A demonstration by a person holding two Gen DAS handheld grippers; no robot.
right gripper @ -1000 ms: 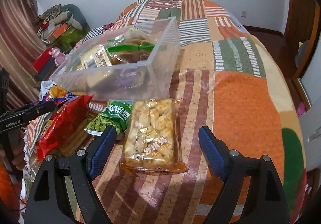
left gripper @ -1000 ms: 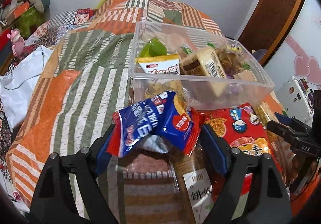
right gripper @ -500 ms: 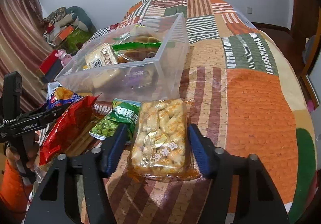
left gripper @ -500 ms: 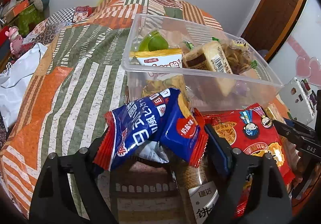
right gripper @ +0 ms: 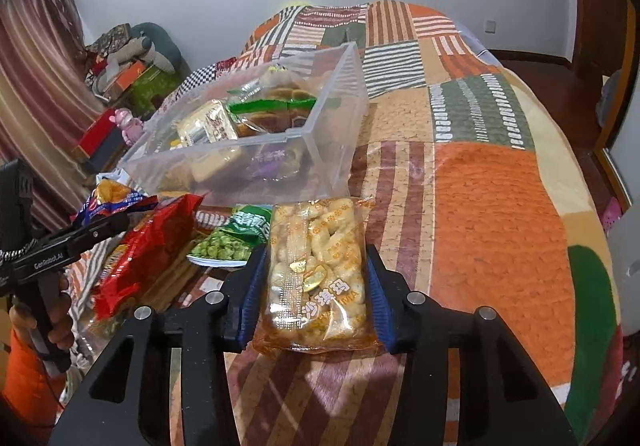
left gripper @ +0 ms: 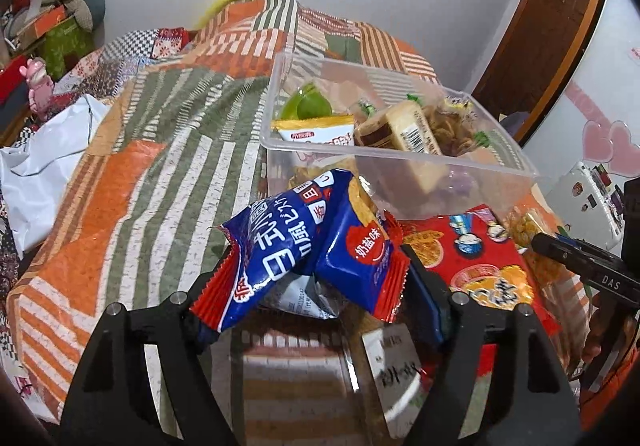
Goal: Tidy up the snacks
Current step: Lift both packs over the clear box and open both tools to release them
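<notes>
Closing on a clear pack of puffed sticks (right gripper: 316,278), the right gripper (right gripper: 316,286) has its blue pads (right gripper: 250,294) against both long edges, the pack lying on the patchwork bedspread (right gripper: 500,198) just before the clear bin (right gripper: 256,162). The left gripper (left gripper: 316,286) pinches a blue biscuit packet (left gripper: 304,246), its jaws narrowing too; the packet looks lifted, near the bin's front wall. A red snack bag (left gripper: 480,266) lies beside it.
</notes>
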